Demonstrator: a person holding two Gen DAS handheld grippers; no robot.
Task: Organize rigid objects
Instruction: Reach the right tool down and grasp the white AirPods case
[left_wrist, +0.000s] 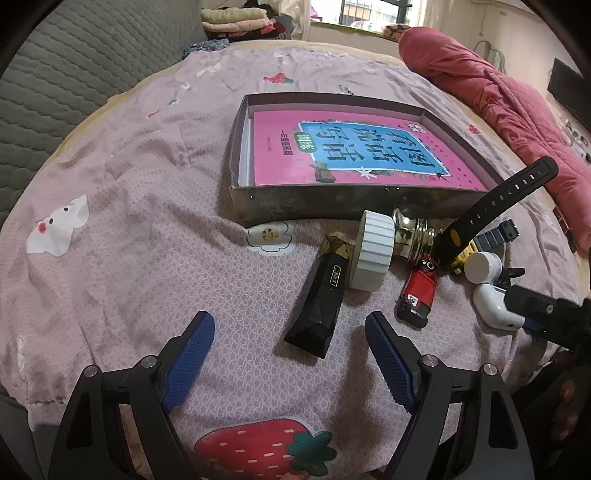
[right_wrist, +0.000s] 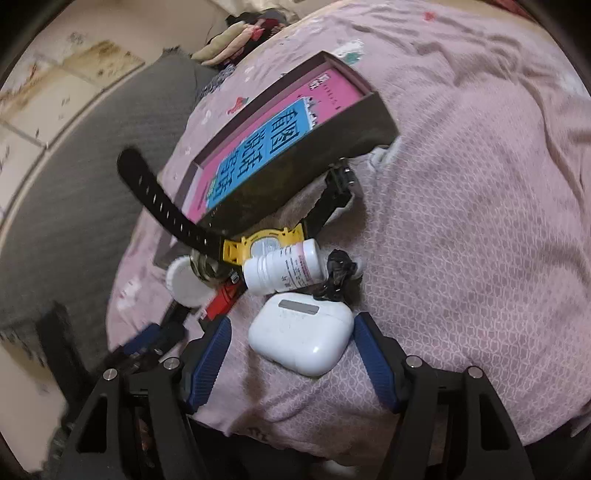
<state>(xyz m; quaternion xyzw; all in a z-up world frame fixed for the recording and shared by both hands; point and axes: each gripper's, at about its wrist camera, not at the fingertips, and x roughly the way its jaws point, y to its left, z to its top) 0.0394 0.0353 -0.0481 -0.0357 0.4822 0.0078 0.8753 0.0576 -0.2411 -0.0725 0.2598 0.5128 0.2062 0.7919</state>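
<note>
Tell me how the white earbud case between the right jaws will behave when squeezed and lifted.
The white earbud case looks like hard, glossy plastic, so it should stay rigid but may slip on the pads. Its rounded corners could let it twist if gripped off-centre. It seems small and probably light. The lid seam faces up, so squeezing the sides likely keeps it shut.

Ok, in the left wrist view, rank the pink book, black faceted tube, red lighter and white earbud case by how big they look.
1. Pink book, clearly largest.
2. Black faceted tube.
3. Red lighter and white earbud case: unsure, since the right gripper hides part of the case.
</note>
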